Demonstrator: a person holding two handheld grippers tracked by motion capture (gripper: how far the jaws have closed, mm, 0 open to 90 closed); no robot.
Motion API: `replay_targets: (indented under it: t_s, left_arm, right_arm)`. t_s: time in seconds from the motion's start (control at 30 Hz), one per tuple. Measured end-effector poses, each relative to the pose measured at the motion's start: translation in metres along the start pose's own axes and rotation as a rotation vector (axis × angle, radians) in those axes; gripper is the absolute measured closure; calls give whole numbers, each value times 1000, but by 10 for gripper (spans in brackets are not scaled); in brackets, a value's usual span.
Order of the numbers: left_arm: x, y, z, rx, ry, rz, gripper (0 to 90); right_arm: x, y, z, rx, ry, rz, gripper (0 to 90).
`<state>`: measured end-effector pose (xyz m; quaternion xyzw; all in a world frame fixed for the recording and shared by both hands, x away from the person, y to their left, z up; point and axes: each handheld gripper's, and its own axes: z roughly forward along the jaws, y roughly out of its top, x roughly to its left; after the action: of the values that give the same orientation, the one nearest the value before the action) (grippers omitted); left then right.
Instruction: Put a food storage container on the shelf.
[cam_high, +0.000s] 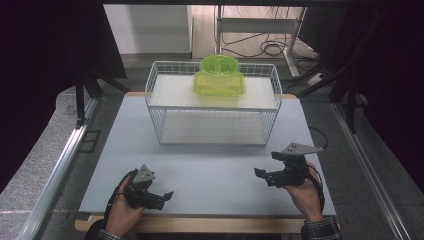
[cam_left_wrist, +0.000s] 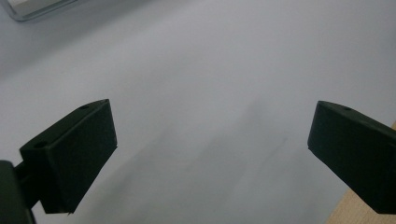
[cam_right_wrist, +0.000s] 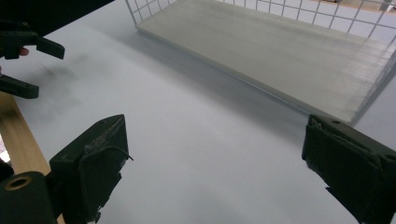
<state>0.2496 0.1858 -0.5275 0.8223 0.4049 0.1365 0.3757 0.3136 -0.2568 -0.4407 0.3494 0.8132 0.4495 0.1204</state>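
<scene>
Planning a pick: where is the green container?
High view: the green container sits on the wire rack's top shelf, right of centre, far from both grippers.

lime-green container (cam_high: 218, 76), white wire rack (cam_high: 161, 122), pale grey table (cam_high: 210, 172), black claws, plaid sleeve (cam_high: 320, 229).

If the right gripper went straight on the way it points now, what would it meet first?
Probably the white wire rack: the open right gripper looks across bare table toward its lower shelf. Depth is unclear.
</scene>
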Motion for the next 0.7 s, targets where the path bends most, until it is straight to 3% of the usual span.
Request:
replay_targets:
  t_s: [0.7]
  left_arm:
    - [0,0,2,21,2,5,19]
  right_arm:
    - [-13,-42,-8,27,-67,32,67]
